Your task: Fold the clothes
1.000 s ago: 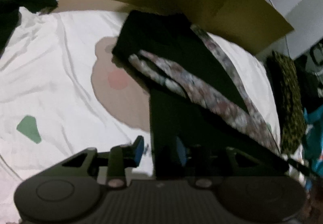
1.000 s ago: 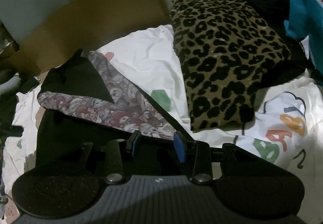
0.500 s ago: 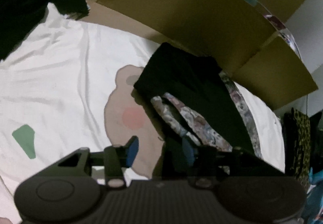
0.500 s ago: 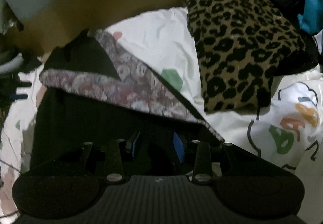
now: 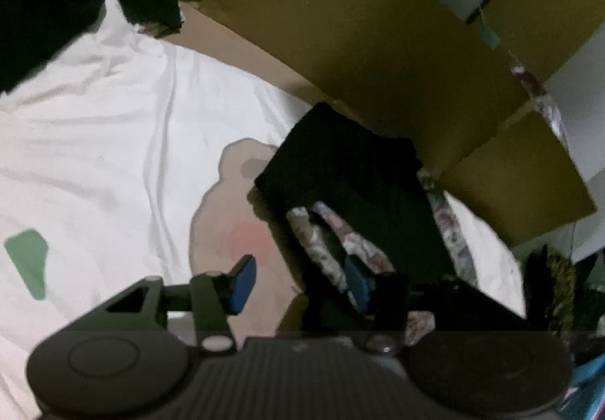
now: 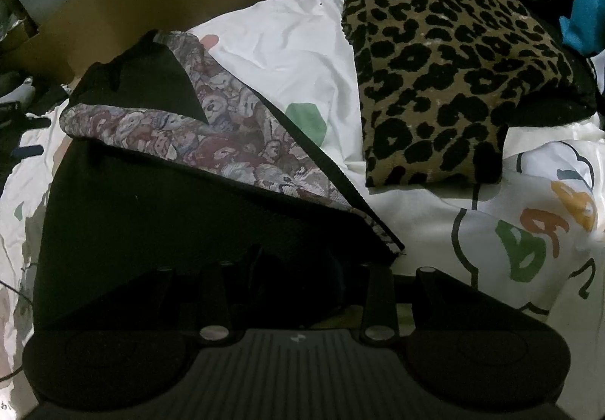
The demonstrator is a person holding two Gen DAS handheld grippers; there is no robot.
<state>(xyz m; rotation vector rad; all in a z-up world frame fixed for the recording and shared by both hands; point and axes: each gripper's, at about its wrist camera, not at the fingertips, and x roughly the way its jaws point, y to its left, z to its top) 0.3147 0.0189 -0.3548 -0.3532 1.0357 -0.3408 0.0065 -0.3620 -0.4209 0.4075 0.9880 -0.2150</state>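
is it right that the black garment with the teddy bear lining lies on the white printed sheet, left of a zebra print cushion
Not quite: the cushion is leopard print, not zebra, as the right wrist view shows. The rest holds: the black garment with the teddy bear lining lies on the white printed sheet, left of that cushion.

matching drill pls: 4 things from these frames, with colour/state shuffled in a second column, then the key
1. left gripper
2. garment
3. pillow
4. box

A. leopard print
B. brown cardboard
C. jaws apart, nothing pinched; just been opening
D. black, teddy-bear lining

Pairs: 1-C, 2-D, 3-A, 4-B
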